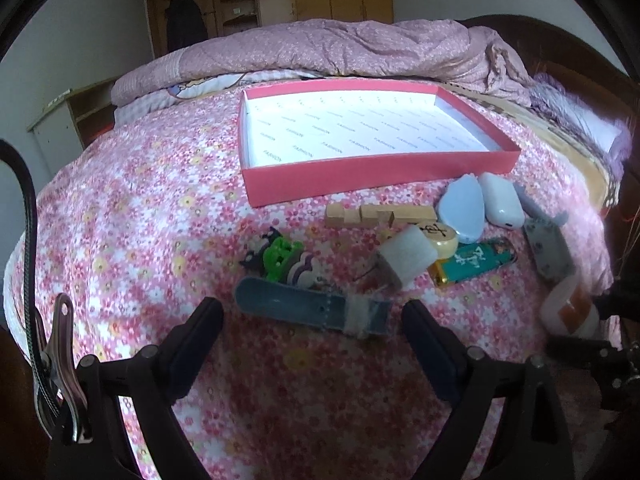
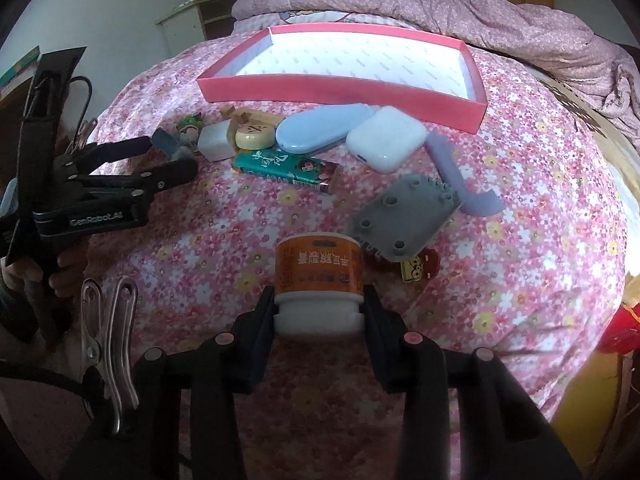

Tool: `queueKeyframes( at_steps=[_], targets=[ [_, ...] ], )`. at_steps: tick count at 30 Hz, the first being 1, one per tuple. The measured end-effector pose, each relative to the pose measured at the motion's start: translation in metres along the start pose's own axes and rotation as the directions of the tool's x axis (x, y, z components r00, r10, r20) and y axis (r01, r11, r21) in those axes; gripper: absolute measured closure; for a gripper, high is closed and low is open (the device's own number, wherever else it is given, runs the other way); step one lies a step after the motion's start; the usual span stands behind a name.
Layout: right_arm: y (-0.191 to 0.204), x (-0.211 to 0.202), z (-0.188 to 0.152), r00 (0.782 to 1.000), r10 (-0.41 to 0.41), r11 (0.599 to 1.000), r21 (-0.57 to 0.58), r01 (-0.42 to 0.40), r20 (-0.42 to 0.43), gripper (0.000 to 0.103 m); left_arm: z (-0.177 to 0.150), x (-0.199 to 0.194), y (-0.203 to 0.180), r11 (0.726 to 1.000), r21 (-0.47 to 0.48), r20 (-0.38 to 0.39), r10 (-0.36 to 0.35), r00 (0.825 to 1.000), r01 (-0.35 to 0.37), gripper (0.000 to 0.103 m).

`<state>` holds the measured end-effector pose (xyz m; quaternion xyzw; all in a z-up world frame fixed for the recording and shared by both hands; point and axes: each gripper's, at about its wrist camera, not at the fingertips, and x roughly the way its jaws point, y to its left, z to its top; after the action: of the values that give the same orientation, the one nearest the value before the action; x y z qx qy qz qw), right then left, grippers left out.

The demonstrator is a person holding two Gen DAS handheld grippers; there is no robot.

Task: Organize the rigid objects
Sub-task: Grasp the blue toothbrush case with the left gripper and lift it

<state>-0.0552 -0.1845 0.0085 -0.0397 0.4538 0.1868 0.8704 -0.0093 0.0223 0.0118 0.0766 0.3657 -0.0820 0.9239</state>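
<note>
The jar (image 2: 319, 280), orange-labelled with a white cap, lies on its side at lower centre of the right wrist view, cap toward the camera. The right gripper (image 2: 319, 308) has its fingers (image 2: 262, 320) pressed against the cap from both sides, gripping it. In the left wrist view the same jar (image 1: 568, 312) shows at the right edge.

Just right of the jar lies a grey plate (image 2: 404, 216) with studs, a small yellow charm (image 2: 416, 270) at its lower edge and a lilac curved piece (image 2: 460, 176) beyond it. Above, toward centre, lie a white case (image 2: 386, 142), a blue case (image 2: 316, 130), a green lighter (image 2: 286, 170), a round chess piece (image 2: 254, 136) and a white cube (image 2: 214, 140).

The box (image 2: 340, 90), red-walled with a white floor, sits across the upper centre with nothing in it.

The left gripper (image 1: 312, 320) stands with fingers (image 1: 208, 320) wide apart at the bottom of its view, holding nothing; a blue toy skateboard (image 1: 308, 310) lies between their tips, with cartoon figures (image 1: 280, 260) just above it and wooden blocks (image 1: 380, 214) further up.

Everything rests on a bed (image 2: 520, 240) with a pink flowered sheet; a mauve quilt (image 1: 340, 44) is bunched along the top.
</note>
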Motion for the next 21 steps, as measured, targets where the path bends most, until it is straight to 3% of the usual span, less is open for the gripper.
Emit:
queueKeyframes(
  at_steps=[3, 14, 21],
  targets=[
    [-0.001, 0.000, 0.000, 1.000, 0.006, 1.000, 0.000, -0.006, 0.004, 0.061, 0.000, 0.003, -0.001, 1.000, 0.009, -0.007, 0.003, 1.000, -0.003, 0.026],
    [0.000, -0.006, 0.000, 0.999, 0.030, 1.000, 0.000, -0.030, 0.032, 0.061, -0.004, -0.026, 0.008, 0.993, -0.053, 0.005, -0.109, 0.994, 0.109, 0.026],
    [0.004, -0.017, 0.002, 0.997, 0.037, 0.999, -0.023, -0.035, 0.075, 0.061, 0.000, -0.046, 0.003, 0.989, -0.059, 0.040, -0.134, 0.990, 0.137, 0.026]
  ],
)
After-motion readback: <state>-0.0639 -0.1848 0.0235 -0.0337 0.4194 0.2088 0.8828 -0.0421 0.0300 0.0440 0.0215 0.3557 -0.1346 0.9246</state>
